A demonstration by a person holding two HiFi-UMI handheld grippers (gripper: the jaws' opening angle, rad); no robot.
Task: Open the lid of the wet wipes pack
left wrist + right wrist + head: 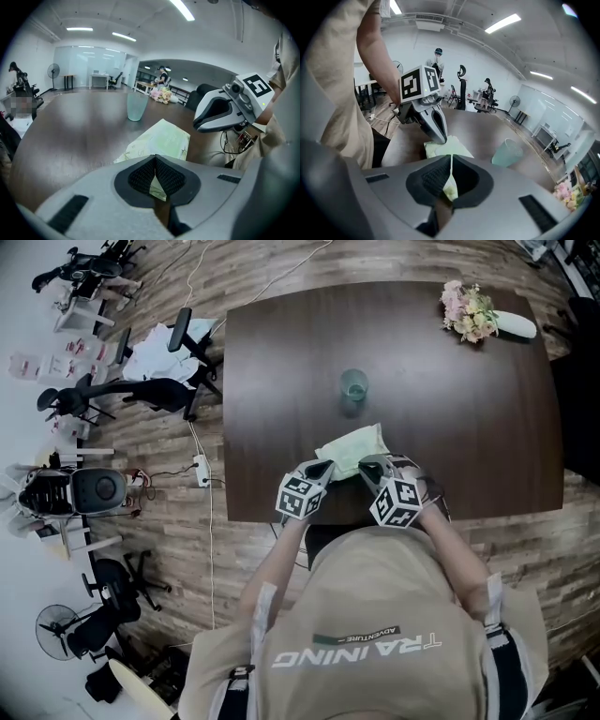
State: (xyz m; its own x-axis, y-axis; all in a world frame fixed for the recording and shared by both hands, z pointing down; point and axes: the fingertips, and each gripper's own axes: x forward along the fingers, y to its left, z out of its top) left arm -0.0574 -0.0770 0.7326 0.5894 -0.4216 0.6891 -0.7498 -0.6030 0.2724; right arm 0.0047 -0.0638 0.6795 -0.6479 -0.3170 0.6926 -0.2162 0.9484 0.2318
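Note:
The wet wipes pack is pale green with a leaf print and lies flat near the front edge of the dark table. My left gripper hovers at its near left corner and my right gripper at its near right corner. In the left gripper view the jaws meet with nothing between them, and the pack lies just beyond. The right gripper is also shut and empty just above the pack. The pack's lid is not discernible.
A translucent green cup stands beyond the pack at the table's middle. A bouquet of flowers lies at the far right corner. Office chairs and cables sit on the wooden floor to the left.

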